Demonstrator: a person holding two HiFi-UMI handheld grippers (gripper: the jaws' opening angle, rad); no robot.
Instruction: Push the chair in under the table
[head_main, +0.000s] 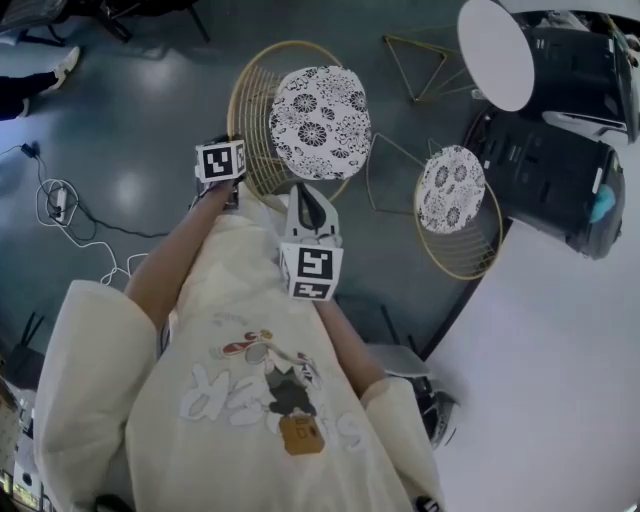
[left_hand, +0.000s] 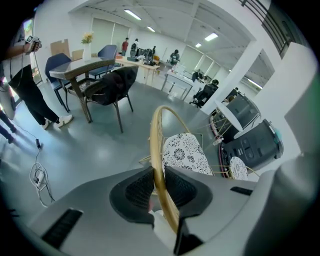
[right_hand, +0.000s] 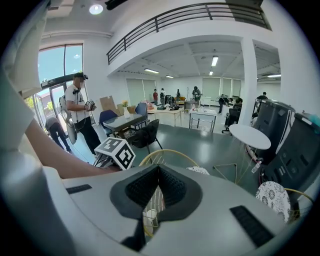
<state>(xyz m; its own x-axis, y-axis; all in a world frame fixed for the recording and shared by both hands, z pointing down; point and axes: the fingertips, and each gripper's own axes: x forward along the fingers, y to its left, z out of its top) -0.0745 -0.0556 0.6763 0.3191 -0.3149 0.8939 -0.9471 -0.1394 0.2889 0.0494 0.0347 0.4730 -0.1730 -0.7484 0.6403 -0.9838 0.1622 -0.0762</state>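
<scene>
Gripping the gold wire hoop of the chair (head_main: 252, 120) (a round-backed seat with a black-and-white patterned cushion (head_main: 320, 122)), the left gripper (left_hand: 159, 172) has its jaws closed onto the rim, which runs between the ribbed pads (left_hand: 140, 187). The right gripper (right_hand: 159, 169) is close beside it at the chair's back, jaws together at the tips with nothing seen between them. The chair stands on the grey floor (head_main: 150, 90), well apart from the round white table (head_main: 495, 50). A second matching chair (head_main: 450, 195) stands nearer that table.
</scene>
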